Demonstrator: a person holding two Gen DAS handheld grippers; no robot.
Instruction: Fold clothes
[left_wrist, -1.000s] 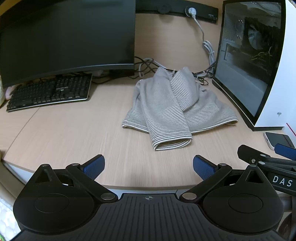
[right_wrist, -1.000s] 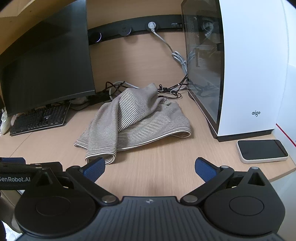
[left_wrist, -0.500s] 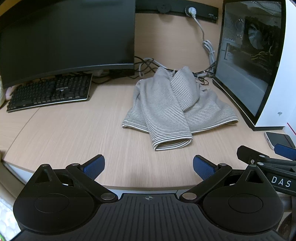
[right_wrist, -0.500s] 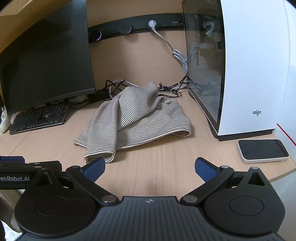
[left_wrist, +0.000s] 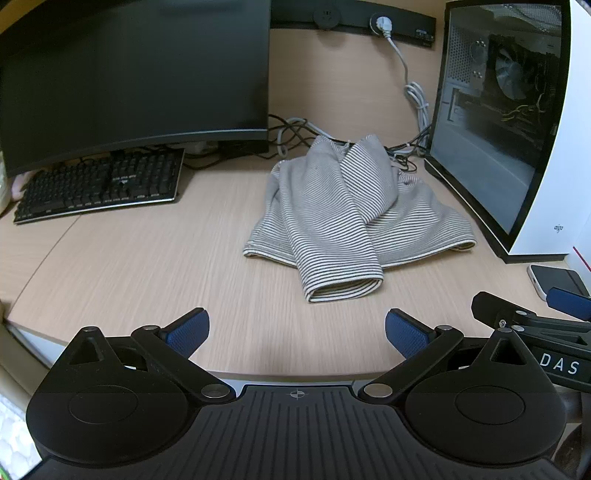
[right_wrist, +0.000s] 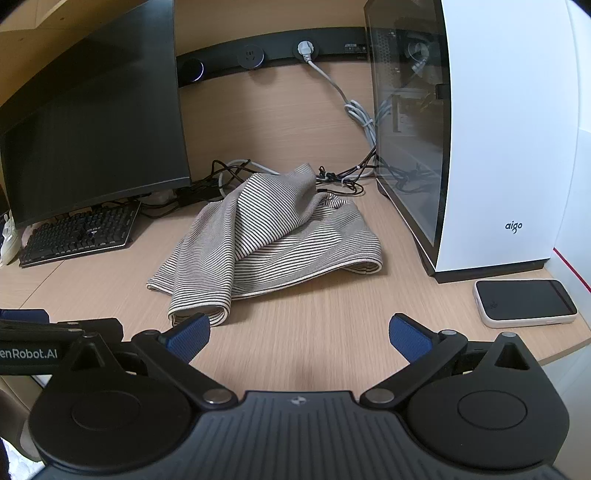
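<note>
Left wrist view: left claw (left_wrist: 295, 328) spread wide, empty, low at 6 o'clock over the near edge of the wooden surface (left_wrist: 129, 258); striped garment (left_wrist: 343, 221) heaped just right of centre toward 1 o'clock, crumpled, one sleeve-like fold trailing toward the claw, well apart from it; nothing folded yet, by the look of it, whole task left; monitor (left_wrist: 133, 77) at 11 o'clock, keyboard (left_wrist: 99, 184) at 9, glass-sided PC case (left_wrist: 509, 122) at 2, cables (left_wrist: 295, 129) behind the cloth.

Right wrist view: right claw (right_wrist: 299, 334) likewise apart, gripping nothing; garment at 12 o'clock, its nearest hem close to the left fingertip (right_wrist: 188, 334), contact unclear; phone (right_wrist: 524, 302) at 3 o'clock near the edge; wall sockets (right_wrist: 251, 55) up at 12.
</note>
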